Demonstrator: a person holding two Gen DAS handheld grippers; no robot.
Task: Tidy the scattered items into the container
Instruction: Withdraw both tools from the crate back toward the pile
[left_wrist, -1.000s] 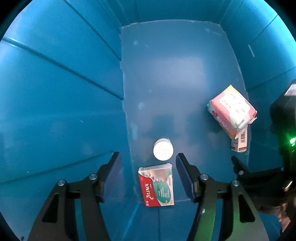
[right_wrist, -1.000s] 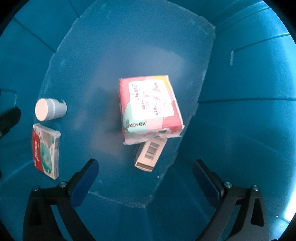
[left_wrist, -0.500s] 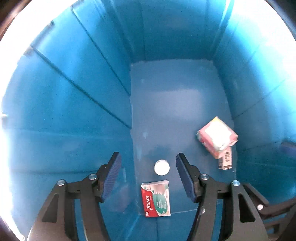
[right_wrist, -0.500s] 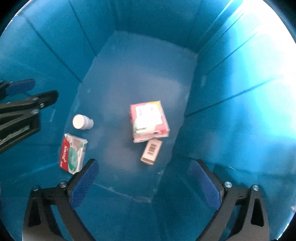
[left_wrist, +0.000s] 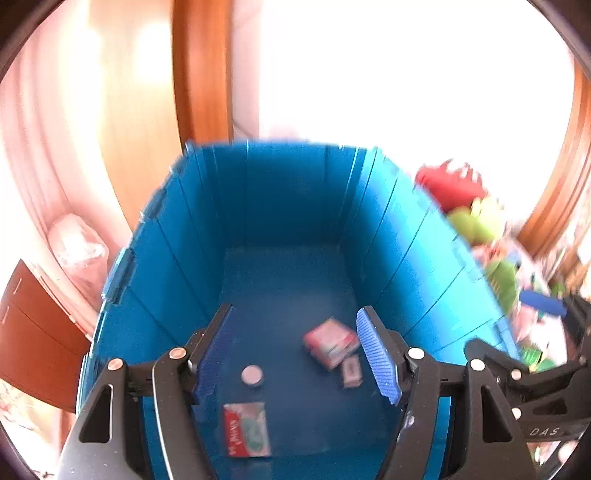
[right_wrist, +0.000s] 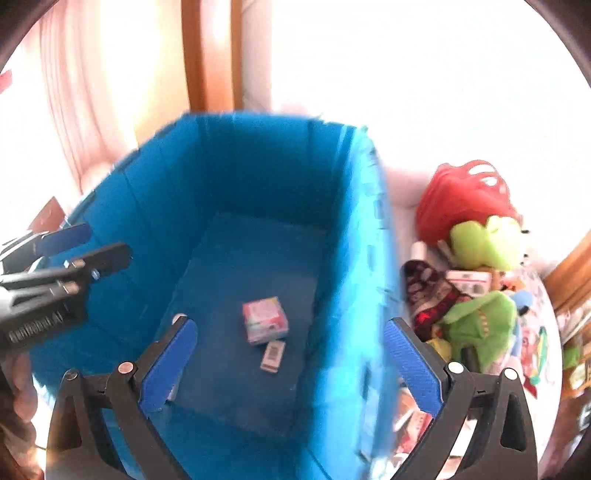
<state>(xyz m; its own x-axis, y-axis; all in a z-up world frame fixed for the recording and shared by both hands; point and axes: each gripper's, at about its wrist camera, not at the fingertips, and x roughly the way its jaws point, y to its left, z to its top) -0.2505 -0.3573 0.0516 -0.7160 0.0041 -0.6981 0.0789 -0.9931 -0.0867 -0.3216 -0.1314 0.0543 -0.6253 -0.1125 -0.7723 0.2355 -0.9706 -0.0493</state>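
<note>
A deep blue bin (left_wrist: 177, 266) (right_wrist: 354, 258) stands below both grippers. On its floor lie a pink Kotex pack (left_wrist: 330, 341) (right_wrist: 264, 319), a small barcode box (left_wrist: 351, 371) (right_wrist: 273, 355), a white-capped jar (left_wrist: 252, 376) and a red-green Tylenol box (left_wrist: 245, 428). My left gripper (left_wrist: 299, 356) is open and empty, above the bin. My right gripper (right_wrist: 290, 363) is open and empty, over the bin's right wall. The left gripper also shows at the left edge of the right wrist view (right_wrist: 66, 258).
To the right of the bin lies a pile of scattered items: a red mesh bag (right_wrist: 465, 195), a green plush toy (right_wrist: 484, 243), a dark patterned cloth (right_wrist: 432, 295) and small boxes. A wooden door frame (left_wrist: 201, 70) and a curtain stand behind. A brown cabinet (left_wrist: 33, 332) stands left.
Both grippers have risen out of the bin, still open and empty. The bin's rim and the room around it have come into view. The items on the bin floor have not moved.
</note>
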